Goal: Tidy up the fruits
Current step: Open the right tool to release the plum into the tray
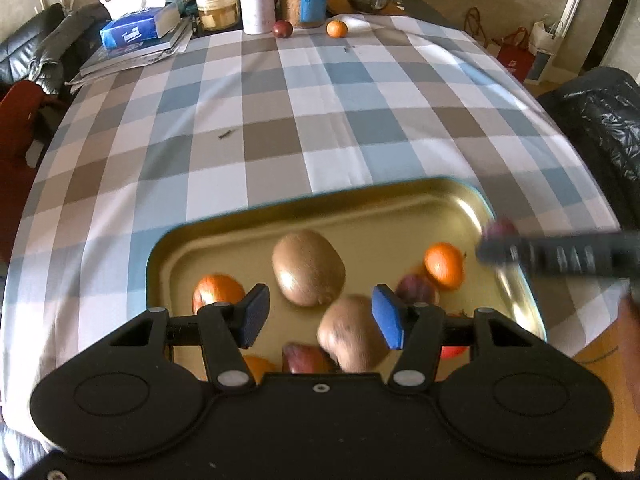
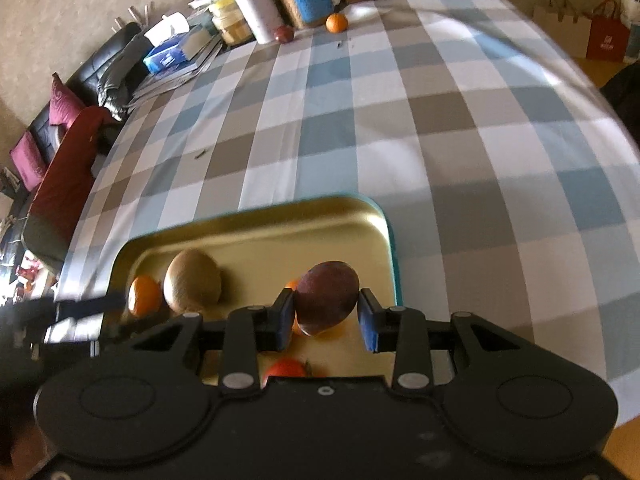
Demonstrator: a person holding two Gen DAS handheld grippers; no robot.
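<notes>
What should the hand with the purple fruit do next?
Probably lower it a little and let go: the right gripper has the purple fruit between its jaws above the gold tray, where the other fruit lies.

Both wrist cameras look forward and steeply down from close above a gold tray [image 1: 248, 220] of fruit at the near edge of a checked tablecloth [image 2: 460, 128], the left over its near-left part, the right nearer its right rim, sharing the tray, cloth and far clutter.
</notes>
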